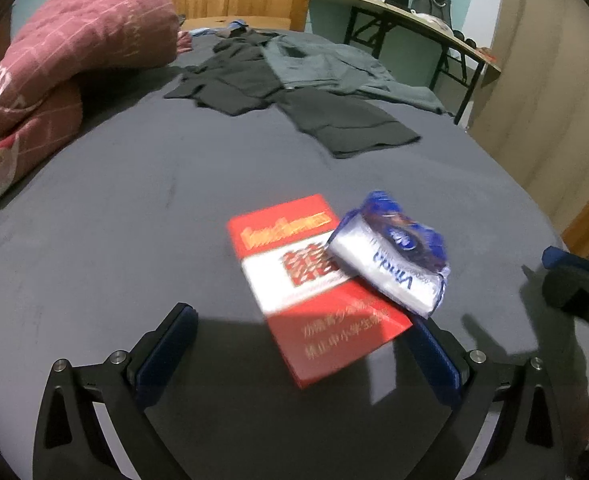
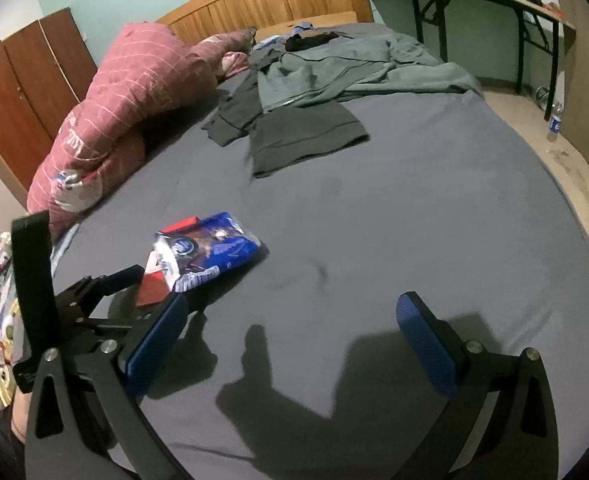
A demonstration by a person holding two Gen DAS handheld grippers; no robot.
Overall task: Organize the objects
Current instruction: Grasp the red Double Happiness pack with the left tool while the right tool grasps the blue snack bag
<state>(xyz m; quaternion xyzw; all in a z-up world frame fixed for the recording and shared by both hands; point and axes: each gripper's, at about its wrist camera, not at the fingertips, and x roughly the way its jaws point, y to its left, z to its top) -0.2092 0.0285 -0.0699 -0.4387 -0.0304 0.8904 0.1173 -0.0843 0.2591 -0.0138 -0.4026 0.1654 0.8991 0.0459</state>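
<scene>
On the bed, both grippers low over the sheet:
Surface: dark grey bedsheet [image 1: 134, 216], wide and mostly bare.
Red carton: flat red-and-white cardboard carton with yellow print [image 1: 314, 292], lying flat at centre of left wrist view, long axis running 11 to 5 o'clock.
Tissue pack: blue-and-white crinkled plastic tissue pack [image 1: 390, 256], resting on the carton's 2 o'clock edge, part overhanging onto the sheet.
Left gripper [image 1: 306, 332]: jaws spread wide, holding nothing; carton's near end sits between the blue pads.
Right gripper [image 2: 290, 324]: jaws wide apart, empty, bare sheet between; pack and carton at its 10 o'clock.
Clothes: dark green and grey garments [image 1: 294, 92] at 12 o'clock, well apart.
Quilt: pink checked quilt [image 1: 74, 60] at 10 o'clock.
</scene>
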